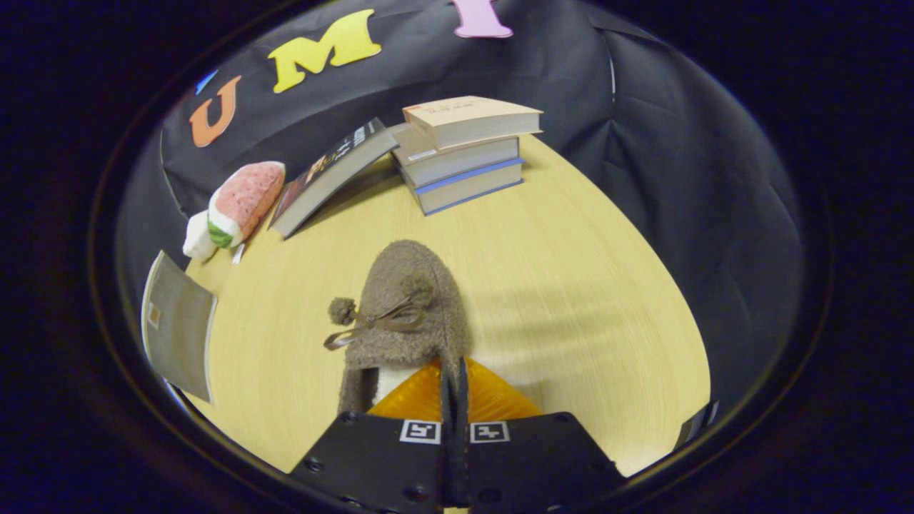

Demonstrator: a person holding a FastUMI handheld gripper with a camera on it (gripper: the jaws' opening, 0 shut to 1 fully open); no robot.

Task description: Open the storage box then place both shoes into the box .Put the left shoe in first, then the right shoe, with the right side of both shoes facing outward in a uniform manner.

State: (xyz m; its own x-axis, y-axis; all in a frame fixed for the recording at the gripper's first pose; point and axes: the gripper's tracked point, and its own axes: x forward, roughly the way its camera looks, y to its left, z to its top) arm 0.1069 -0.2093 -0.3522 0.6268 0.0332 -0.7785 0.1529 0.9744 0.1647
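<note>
Gripper [454, 382]: fingers pressed together, clamped on the rim of the brown fuzzy slipper [403, 314] at its right side; slipper held toe-forward, a pom-pom bow on top. Wooden table [571, 285]: beneath the slipper. Stack of three books [464, 153]: beyond the slipper. Leaning book [332, 175]: against the stack's left side. Watermelon-slice plush [239, 200]: left of the leaning book. Grey booklet [178, 325]: left of the slipper.
</note>
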